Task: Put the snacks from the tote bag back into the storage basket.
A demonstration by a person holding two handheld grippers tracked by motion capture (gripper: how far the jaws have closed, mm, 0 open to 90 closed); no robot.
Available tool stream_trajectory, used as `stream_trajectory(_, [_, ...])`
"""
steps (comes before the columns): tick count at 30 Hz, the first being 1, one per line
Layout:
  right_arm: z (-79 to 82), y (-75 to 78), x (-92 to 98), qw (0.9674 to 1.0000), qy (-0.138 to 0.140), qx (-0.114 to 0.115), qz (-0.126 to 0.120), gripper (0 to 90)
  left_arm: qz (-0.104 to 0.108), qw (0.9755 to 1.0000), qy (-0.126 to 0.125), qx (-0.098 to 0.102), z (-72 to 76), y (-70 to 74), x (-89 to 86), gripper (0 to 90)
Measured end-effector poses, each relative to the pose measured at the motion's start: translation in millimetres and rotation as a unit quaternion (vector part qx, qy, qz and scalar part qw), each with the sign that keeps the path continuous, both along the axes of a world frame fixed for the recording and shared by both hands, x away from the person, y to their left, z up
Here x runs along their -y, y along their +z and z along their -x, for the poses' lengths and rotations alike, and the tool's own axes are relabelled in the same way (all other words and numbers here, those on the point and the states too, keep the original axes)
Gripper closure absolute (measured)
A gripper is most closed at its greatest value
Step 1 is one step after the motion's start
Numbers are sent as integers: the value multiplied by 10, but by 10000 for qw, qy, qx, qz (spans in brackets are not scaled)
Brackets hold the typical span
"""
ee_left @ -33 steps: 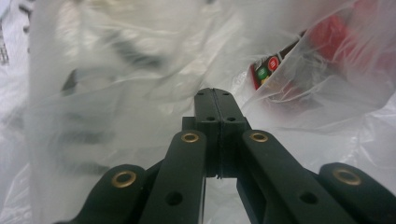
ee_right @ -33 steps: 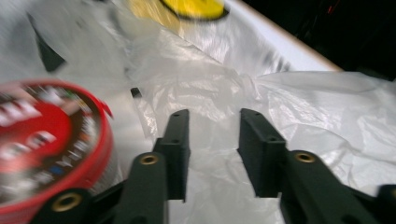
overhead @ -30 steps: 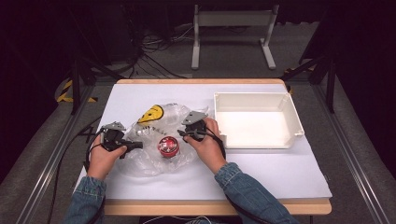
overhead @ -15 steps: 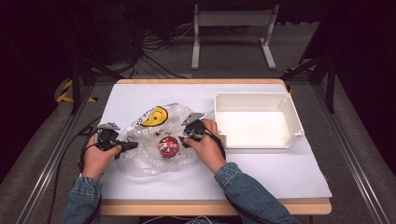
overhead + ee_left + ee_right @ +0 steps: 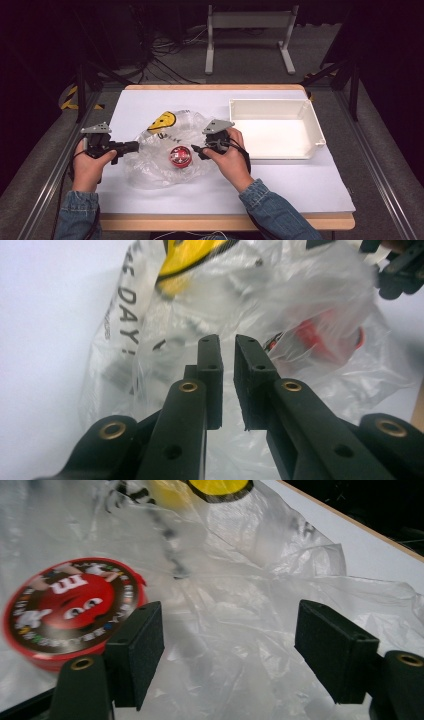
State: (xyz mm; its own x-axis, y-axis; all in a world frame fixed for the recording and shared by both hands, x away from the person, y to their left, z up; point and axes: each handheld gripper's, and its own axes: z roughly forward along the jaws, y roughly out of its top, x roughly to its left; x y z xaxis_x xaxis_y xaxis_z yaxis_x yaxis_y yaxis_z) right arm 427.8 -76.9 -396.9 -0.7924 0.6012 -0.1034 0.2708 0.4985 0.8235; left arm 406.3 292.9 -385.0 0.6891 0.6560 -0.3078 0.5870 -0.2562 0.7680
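Plastic takes the middle of the white table (image 5: 150, 200): a clear plastic bag (image 5: 165, 150) with a yellow smiley print lies crumpled and flat, a white tray (image 5: 310, 145) standing just beside it at its right. A round red tin (image 5: 179, 156) with a cartoon face on its lid sits at the bag's middle; whether under the film or on it cannot be told. The left gripper (image 5: 131, 146) meets the bag's left edge. Its jaws have just been opening, and in the left gripper view (image 5: 227, 360) a narrow gap shows between them, nothing pinched. The right gripper (image 5: 196, 149) works at the bag's right side, near the tin. Its jaws stand wide apart above loose film (image 5: 230, 635), pressing nothing.
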Motion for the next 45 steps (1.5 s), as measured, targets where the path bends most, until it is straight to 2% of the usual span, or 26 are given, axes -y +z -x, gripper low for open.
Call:
stream_trajectory(1, [20,15,7,10000,40,-16,-37,269,30,10000,2,36,13,31,-10,810])
stream_trajectory(2, [57,44,16,9997,125,-84,-187,243,42,10000,-27,71,24,62,-19,786])
stream_trajectory(5, [96,79,18,9992,222,-147,-306,239,53,9998,-120,139,58,157,-31,748])
stream_trajectory(12, [163,144,-4,9984,428,-210,-317,224,-19,9991,-368,209,119,300,-16,613])
stream_trajectory(15, [174,137,-21,9971,627,-296,-300,220,-58,9985,-473,280,147,340,4,563])
stream_trajectory(21, [172,91,-63,9929,1085,-434,-227,193,-51,9976,-588,350,202,399,31,537])
stream_trajectory(26, [157,17,-96,9901,1288,-549,-128,152,-85,9973,-637,360,212,405,44,533])
stream_trajectory(28, [152,-14,-117,9891,1319,-628,-169,141,-106,9978,-603,272,205,378,55,534])
stream_trajectory(32, [129,-80,-162,9878,1397,-684,-107,125,-103,9979,-602,230,199,360,54,535])
stream_trajectory(37, [88,-172,-238,9868,1451,-710,102,125,-97,9977,-627,235,204,354,55,533])
stream_trajectory(45, [50,-251,-361,9848,1523,-798,264,123,-119,9978,-627,179,222,329,53,528])
